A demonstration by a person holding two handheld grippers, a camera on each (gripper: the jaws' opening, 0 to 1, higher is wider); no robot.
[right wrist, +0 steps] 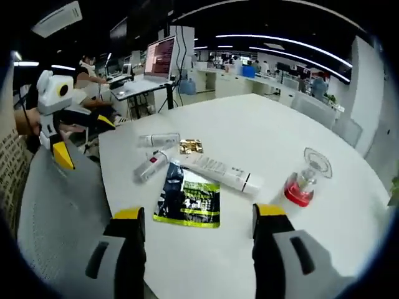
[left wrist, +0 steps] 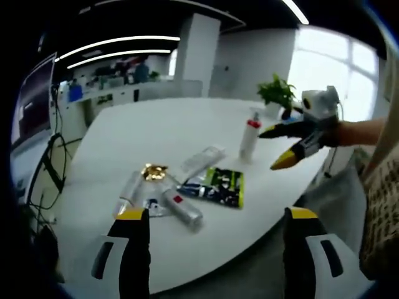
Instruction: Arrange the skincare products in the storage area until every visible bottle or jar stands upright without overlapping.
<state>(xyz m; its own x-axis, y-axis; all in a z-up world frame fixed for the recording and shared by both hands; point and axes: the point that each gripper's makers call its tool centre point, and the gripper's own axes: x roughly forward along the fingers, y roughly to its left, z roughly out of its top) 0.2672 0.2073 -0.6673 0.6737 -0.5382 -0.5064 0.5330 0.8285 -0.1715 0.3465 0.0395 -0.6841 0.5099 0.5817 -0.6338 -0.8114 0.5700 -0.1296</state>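
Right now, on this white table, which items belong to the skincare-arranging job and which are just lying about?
Job items:
- upright bottle with red band
- long white tube, lying flat
- silver tube with red label, lying flat
- small white tube, lying flat
- gold-lidded jar
- green-and-black sachet, lying flat

Lying about:
- potted plant
- laptop on a stand

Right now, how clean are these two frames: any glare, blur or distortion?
Left gripper view: the window is blown out, the table edge bows from fisheye, and the right gripper looks soft. Right gripper view: even lighting, ceiling strips curve, and the bottle is slightly blurred.
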